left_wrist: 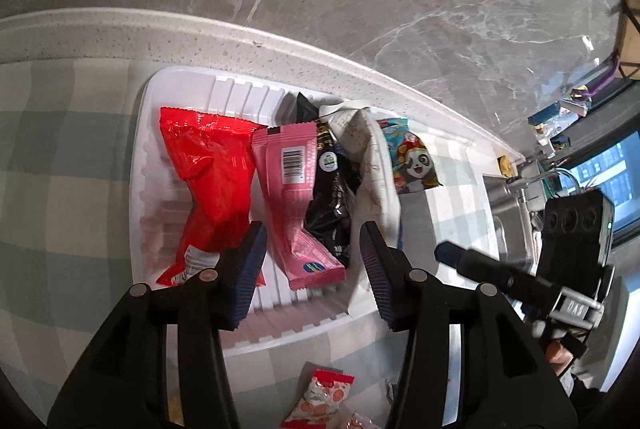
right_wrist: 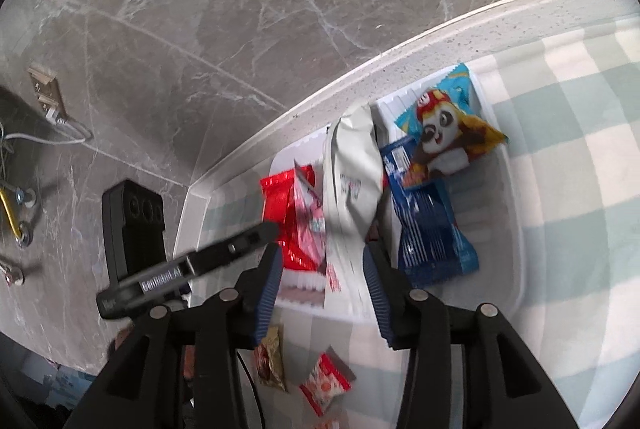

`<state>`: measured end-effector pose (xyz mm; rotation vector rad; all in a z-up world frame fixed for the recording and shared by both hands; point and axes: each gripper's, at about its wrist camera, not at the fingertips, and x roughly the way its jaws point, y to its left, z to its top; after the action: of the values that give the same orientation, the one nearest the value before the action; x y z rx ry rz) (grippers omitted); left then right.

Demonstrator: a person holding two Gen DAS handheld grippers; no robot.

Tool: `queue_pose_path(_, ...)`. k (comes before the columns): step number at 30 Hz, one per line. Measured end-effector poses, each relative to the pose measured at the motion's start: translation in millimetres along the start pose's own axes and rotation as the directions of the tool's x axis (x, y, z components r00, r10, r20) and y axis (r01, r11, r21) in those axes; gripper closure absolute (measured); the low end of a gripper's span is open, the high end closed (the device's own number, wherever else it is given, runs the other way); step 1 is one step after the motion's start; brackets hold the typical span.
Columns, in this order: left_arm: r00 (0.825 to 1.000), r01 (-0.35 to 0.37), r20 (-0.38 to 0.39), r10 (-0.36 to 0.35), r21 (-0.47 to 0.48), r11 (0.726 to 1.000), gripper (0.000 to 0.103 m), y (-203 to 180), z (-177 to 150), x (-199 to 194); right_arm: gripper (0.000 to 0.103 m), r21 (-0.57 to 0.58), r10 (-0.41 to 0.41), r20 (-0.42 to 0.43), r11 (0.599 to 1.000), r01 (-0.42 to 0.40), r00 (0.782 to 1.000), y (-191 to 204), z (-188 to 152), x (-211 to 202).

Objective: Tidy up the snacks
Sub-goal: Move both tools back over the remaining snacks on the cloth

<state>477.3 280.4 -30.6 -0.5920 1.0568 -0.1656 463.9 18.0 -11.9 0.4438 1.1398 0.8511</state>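
White tray (left_wrist: 192, 85) crowded; both claws (left_wrist: 312, 261) (right_wrist: 320, 269) spread, pinching nothing; could snag grey packet (right_wrist: 352, 165), toppling neighbours.

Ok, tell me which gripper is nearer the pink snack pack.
Left. The left gripper hangs open straddling the pink snack pack in the tray; the right gripper straddles the white pack beside it.

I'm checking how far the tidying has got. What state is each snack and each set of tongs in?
Left tongs: open, holding nothing.
Right tongs: open, holding nothing.
White tray: holds several packets.
Red packet: lying in tray.
Pink packet: in tray, barcode up.
Panda packet: at tray's edge.
Small red-and-white packet: outside tray, on checked cloth.
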Motion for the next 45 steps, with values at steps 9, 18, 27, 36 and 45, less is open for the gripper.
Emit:
queue_pose_path(9, 0.999, -0.017, 0.040, 0.015, 0.033, 0.999, 0.057, -3, -34, -46, 0.052, -0.078, -0.095, 0.024, 0.992, 0.097, 0.995, 3, -47, -42)
queue_pose_path(18, 0.997, -0.070, 0.029, 0.070, 0.000, 0.998, 0.057, -4, -98, -71, 0.051, -0.137, -0.142, 0.042, 0.980, 0.147, 0.989, -7, -107, -76)
queue_pose_path(27, 0.991, -0.125, -0.043, 0.128, 0.066, 0.990, 0.057, -28, -184, -84, 0.048, -0.309, -0.233, 0.032, 0.923, 0.231, 0.972, -3, -170, -97)
queue_pose_path(36, 0.977, -0.150, -0.120, 0.177, 0.205, 0.967, 0.057, -55, -246, -63, 0.047, -0.429, -0.296, 0.030, 0.859, 0.280, 0.955, 4, -204, -108)
queue_pose_path(45, 0.965, -0.178, -0.141, 0.221, 0.267, 0.947, 0.057, -64, -256, -41, 0.045, -0.507, -0.340, 0.063, 0.799, 0.324, 0.938, 10, -207, -114)
